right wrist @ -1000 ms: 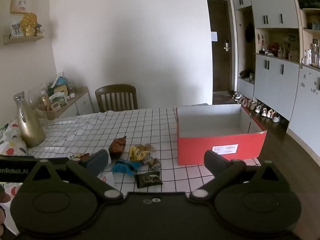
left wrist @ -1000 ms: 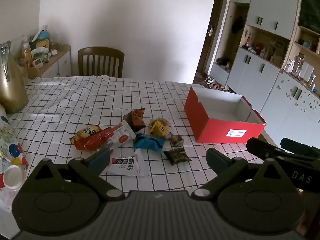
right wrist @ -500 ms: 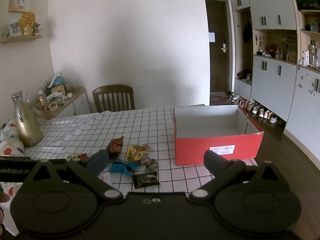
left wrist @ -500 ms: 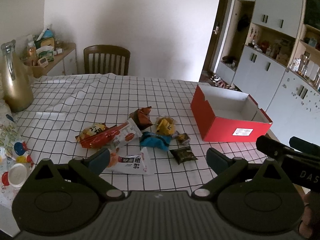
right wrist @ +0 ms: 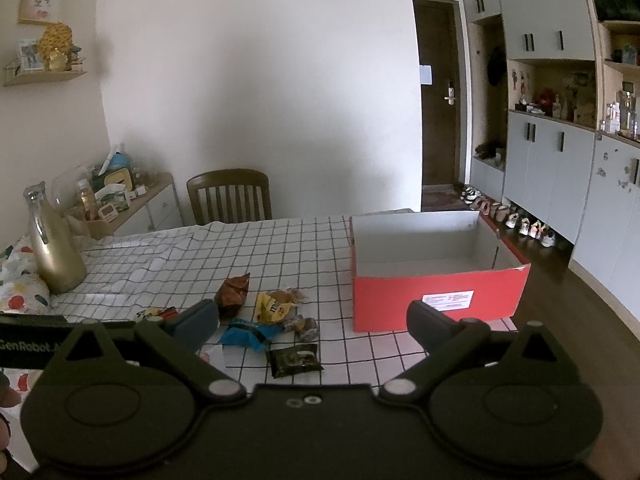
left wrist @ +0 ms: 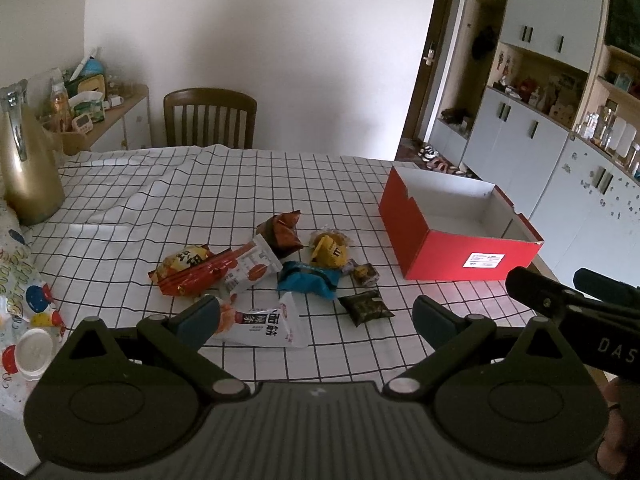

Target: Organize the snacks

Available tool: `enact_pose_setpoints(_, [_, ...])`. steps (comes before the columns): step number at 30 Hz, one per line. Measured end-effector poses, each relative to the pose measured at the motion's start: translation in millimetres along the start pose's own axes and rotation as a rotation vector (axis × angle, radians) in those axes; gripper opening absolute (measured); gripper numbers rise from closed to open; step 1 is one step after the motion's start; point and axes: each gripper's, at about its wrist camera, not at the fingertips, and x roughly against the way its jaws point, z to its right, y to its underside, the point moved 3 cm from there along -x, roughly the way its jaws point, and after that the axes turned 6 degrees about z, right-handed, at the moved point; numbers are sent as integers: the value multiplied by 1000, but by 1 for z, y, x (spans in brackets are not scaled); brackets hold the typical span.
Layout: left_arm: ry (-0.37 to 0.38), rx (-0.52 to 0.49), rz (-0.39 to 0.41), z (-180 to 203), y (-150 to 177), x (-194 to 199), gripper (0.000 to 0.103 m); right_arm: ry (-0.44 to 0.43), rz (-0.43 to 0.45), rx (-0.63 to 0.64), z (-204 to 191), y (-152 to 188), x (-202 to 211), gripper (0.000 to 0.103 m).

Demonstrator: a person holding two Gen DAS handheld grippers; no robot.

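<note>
Snacks lay in a loose cluster on the checked cloth of the bench (left wrist: pixel 160 208), around the middle of both frames. Nearest, at the bottom of each frame, the left gripper (left wrist: pixel 316 314) and the right gripper (right wrist: pixel 312 324) hovered above the bench's near edge, each with fingers spread wide and grasping nothing. The right gripper also showed at the lower right of the left wrist view. Just beyond the left gripper's left finger lay a white packet (left wrist: pixel 264 322) with printed characters, and to its right a small dark packet (left wrist: pixel 365 307). Farther in sat a blue packet (left wrist: pixel 310 280), a small brown wrapped sweet (left wrist: pixel 365 273) beside it, a red packet (left wrist: pixel 196 274) partly under a white and red packet (left wrist: pixel 252 266), and an orange packet (left wrist: pixel 186 258). Behind these lay a yellow packet (left wrist: pixel 329 250) and a brown packet (left wrist: pixel 282 232). Right of the cluster, apart from it, stood an open red box (left wrist: pixel 444 258) with a white inside, with no snack visible in it. At the far left stood a gold jug (left wrist: pixel 26 168), and behind the bench a wooden chair (left wrist: pixel 210 120).
</note>
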Motion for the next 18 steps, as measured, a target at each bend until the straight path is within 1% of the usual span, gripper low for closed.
enact_pose_setpoints(7, [-3,-1,8,-3,-1,0,103,-14,-2,4,-2,-2,-2,101])
enact_pose_setpoints(18, [-1,-11,22,-4,-5,-2,103,-2,9,14,-6,-5,-3,100])
